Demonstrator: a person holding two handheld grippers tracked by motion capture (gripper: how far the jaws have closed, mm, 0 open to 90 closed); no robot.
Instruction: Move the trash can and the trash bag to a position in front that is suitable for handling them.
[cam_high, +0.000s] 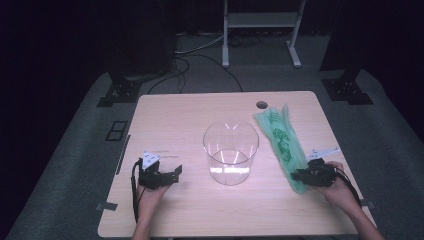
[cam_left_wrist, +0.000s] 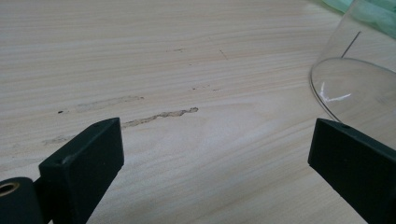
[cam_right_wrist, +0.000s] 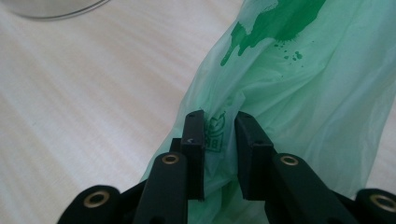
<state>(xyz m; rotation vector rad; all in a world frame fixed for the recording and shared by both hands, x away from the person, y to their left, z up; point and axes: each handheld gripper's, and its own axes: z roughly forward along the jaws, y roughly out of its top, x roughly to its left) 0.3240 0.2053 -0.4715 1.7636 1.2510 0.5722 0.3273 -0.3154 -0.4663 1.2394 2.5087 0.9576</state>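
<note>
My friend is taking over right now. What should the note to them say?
Left gripper: open, holding nothing, resting on the table left of the clear container.
Right gripper: jaws close around a fold of the green plastic bag; a firm pinch cannot be confirmed.
Bag lies flat, right of the container, which stands upright and looks empty.
Done: bag reached.
Left, probably: lift the bag and bring it to the container.

Clear glass cylinder (cam_high: 230, 151) upright mid-table (cam_high: 170, 115); white stand (cam_high: 261, 22) beyond.

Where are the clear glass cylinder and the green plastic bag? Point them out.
clear glass cylinder (cam_high: 230, 159): high view, on its front wall.
green plastic bag (cam_high: 280, 137): high view, on its printed middle.
green plastic bag (cam_right_wrist: 299, 98): right gripper view, on its pale film.
</note>
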